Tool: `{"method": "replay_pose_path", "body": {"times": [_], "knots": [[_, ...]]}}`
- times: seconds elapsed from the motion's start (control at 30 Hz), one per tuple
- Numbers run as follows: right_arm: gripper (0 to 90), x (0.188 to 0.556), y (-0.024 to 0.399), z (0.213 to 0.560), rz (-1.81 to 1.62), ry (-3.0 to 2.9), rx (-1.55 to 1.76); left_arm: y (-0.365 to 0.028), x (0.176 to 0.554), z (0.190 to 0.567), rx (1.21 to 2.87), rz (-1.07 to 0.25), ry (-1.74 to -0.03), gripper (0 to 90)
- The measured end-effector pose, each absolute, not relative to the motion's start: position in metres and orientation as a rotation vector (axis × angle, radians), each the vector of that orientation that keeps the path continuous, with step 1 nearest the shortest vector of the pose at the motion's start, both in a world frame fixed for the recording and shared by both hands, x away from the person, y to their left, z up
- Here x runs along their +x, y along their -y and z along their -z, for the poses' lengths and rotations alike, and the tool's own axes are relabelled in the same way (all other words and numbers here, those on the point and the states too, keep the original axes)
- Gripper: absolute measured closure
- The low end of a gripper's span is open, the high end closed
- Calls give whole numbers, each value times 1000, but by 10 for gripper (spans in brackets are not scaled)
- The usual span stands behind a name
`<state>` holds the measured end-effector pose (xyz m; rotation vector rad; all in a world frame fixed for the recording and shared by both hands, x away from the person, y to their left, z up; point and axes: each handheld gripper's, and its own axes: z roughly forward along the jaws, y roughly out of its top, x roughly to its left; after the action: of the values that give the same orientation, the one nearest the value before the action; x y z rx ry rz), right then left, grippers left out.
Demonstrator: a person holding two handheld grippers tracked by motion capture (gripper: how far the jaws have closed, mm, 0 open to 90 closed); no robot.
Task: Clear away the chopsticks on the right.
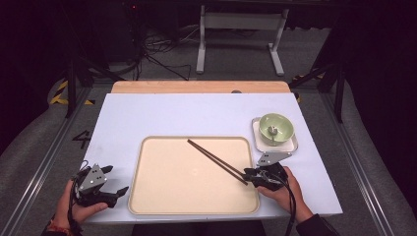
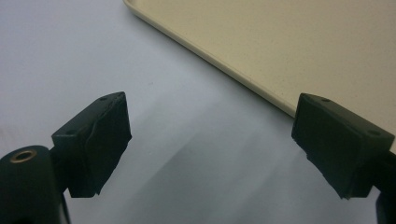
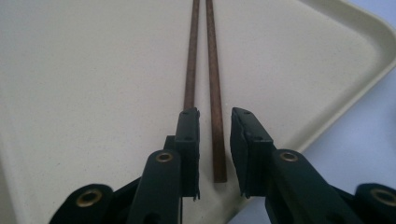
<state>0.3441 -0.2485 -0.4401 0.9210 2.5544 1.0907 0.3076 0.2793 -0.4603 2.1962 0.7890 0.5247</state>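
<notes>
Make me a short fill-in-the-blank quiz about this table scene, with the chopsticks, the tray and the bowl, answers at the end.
1. The chopsticks lie on the beige ____.
2. The green bowl sits on a small white ____ to the right of the tray.
3. The left gripper hovers over the table with its jaws wide ____.
4. The right gripper has one ____ end between its jaws.

Answers: tray; plate; open; chopstick

Matt, finely speckled beige tray (image 3: 93,70) holds dark, wood-like chopsticks (image 3: 214,70); green bowl (image 1: 276,129) looks glossy.
</notes>
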Motion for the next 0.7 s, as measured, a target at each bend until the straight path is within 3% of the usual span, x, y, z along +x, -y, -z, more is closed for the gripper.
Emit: {"method": "replay_pose_path", "body": {"times": [0.7], "knots": [[671,347,234,416,-1176,-2452,844,-280,307,458,2185,-541,-784,126]]}}
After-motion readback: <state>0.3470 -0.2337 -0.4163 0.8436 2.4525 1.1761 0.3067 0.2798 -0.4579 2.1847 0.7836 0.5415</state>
